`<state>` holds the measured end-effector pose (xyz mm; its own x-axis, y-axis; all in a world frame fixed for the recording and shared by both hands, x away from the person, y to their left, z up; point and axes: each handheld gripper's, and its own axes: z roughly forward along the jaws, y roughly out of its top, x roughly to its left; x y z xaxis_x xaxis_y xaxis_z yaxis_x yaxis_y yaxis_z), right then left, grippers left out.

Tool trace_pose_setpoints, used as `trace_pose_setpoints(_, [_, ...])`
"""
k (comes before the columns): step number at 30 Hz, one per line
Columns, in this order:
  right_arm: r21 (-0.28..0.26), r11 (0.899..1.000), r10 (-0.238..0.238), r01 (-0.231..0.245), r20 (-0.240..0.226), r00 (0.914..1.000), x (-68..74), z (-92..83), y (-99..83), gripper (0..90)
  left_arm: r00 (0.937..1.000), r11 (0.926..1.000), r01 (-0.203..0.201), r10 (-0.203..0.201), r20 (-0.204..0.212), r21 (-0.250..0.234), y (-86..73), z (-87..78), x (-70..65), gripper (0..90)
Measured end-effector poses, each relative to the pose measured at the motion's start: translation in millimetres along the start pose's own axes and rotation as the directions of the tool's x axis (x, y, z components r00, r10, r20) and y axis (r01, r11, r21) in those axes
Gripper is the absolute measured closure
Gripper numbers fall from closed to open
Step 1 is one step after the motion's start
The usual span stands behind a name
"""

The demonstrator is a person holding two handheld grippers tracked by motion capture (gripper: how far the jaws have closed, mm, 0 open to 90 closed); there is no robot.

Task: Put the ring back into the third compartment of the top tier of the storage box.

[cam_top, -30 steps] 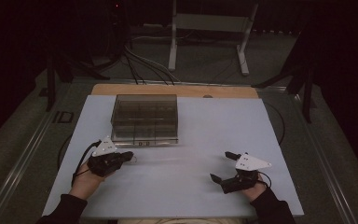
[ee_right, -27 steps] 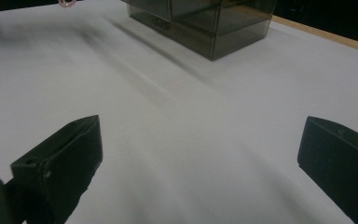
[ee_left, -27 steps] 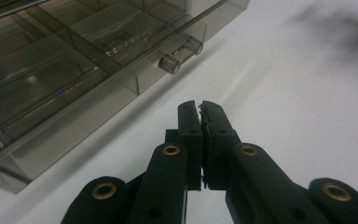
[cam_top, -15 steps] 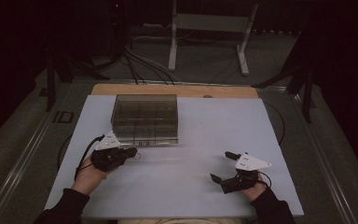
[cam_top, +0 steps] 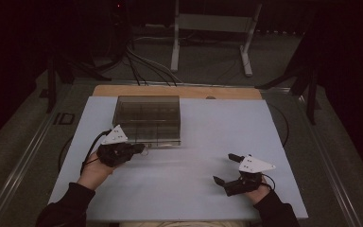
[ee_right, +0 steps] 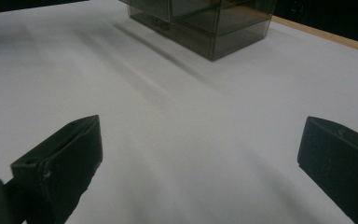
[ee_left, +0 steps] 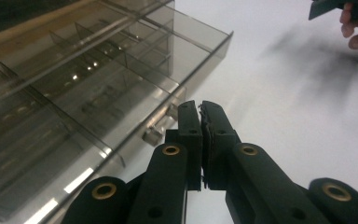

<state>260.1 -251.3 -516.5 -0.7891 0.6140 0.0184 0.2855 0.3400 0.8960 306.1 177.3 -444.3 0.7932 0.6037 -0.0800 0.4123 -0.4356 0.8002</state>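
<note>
A smoky clear plastic box (cam_top: 146, 120) with inner dividers stands on the white table top (cam_top: 217, 127), left of centre. My left gripper (cam_top: 139, 148) sits at the box's front left corner. In the left gripper view its jaws are pressed together with nothing between them, the left gripper (ee_left: 201, 110) pointing past a small clear handle (ee_left: 153, 136) on the box (ee_left: 88, 79) front. My right gripper (cam_top: 224, 168) rests low at the table's front right with its jaws wide apart. In the right gripper view the right gripper (ee_right: 200, 154) holds nothing, and the box (ee_right: 205, 21) lies far ahead.
A wooden strip (cam_top: 179, 91) runs along the table's back edge. Behind it on the dark floor are cables (cam_top: 142, 61) and a metal stand (cam_top: 212, 33). Metal rails (cam_top: 23, 156) flank the table. The person's right hand (ee_left: 356, 32) appears far off in the left gripper view.
My left gripper has lifted and moved forward and slightly right, closer to the box's front. The right gripper has stayed where it was.
</note>
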Motion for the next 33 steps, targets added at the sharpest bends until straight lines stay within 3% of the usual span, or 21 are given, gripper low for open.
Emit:
trace_pose_setpoints(13, [0.001,1.0,-0.001,0.001,-0.001,1.0,0.1,-0.1,-0.1,0.0,0.9999,0.9999,-0.014,0.014,0.004,0.003,23.1,11.9,8.0,87.4])
trace_pose_setpoints(33, [0.0,1.0,-0.003,0.003,-0.002,1.0,0.1,-0.4,-0.2,0.0,0.9999,0.9998,-0.017,0.017,0.001,0.012,44.4,34.7,14.8,87.4])
